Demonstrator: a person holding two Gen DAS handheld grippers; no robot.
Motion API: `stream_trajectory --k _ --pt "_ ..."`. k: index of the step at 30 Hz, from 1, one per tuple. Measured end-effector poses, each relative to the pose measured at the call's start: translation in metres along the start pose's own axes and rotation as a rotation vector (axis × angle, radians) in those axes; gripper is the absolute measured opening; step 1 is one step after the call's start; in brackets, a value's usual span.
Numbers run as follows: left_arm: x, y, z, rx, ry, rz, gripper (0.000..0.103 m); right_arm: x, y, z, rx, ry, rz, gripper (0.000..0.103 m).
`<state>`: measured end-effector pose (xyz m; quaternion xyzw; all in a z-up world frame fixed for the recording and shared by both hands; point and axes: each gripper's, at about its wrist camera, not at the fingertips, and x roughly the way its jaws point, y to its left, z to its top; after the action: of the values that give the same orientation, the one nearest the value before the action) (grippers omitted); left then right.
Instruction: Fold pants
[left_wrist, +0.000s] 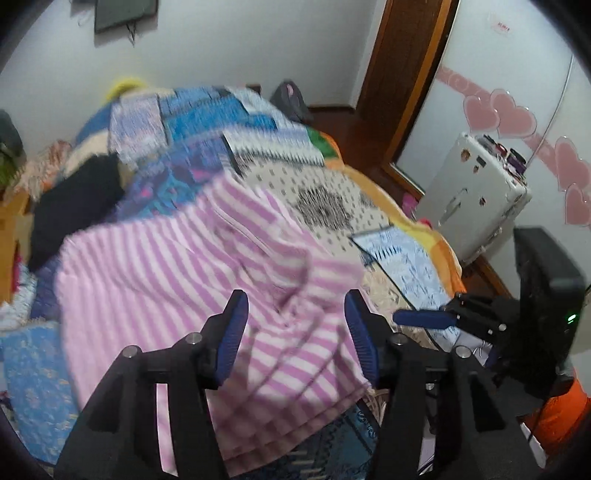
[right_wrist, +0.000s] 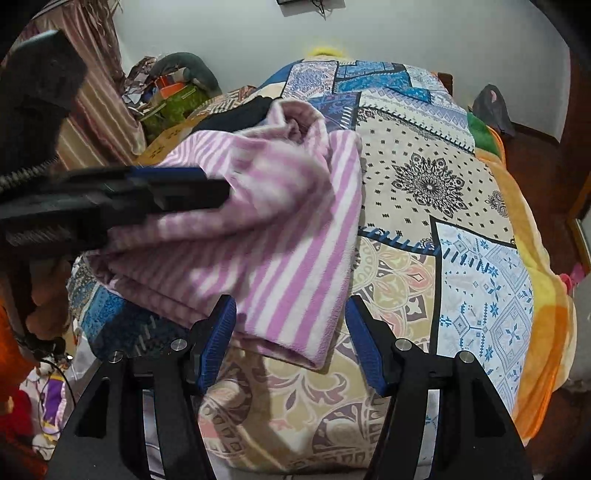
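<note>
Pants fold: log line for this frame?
pants: pink-striped, folded on bedspread | left gripper: jaws open, above pants | right gripper: jaws open, at near edge

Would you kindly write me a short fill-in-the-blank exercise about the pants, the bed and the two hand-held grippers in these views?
1. The pants have pink and white ____.
2. The pants lie on a patchwork bedspread that covers a ____.
3. The jaws of the left hand-held gripper stand ____, with nothing pinched between them.
4. On the pale cabinet door at the right of the left wrist view runs a band of pink ____.

Missing words: stripes; bed; open; hearts
</note>
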<state>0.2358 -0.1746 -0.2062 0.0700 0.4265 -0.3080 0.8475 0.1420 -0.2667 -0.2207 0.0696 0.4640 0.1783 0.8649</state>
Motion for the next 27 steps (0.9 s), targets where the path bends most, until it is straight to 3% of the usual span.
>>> stream_trajectory --k 4,8,17,21,27 --pt "-0.022 0.025 0.020 -0.027 -0.061 0.065 0.055 -0.002 0.007 0.000 -0.015 -0.005 0.010 0.058" --pt "-0.010 0.076 0.044 -0.075 -0.069 0.181 0.064 0.004 0.013 0.000 -0.015 0.003 0.024 0.058" --pt "0.092 0.188 0.061 -0.159 0.119 0.370 0.064 0.019 0.017 -0.002 -0.043 -0.001 -0.001 0.061" --pt "0.125 0.215 0.045 -0.171 0.209 0.365 0.064 0.026 0.011 0.004 -0.069 -0.006 -0.016 0.058" --pt "0.111 0.215 0.024 -0.106 0.207 0.340 0.063 0.043 -0.014 0.032 -0.086 0.023 -0.046 0.056"
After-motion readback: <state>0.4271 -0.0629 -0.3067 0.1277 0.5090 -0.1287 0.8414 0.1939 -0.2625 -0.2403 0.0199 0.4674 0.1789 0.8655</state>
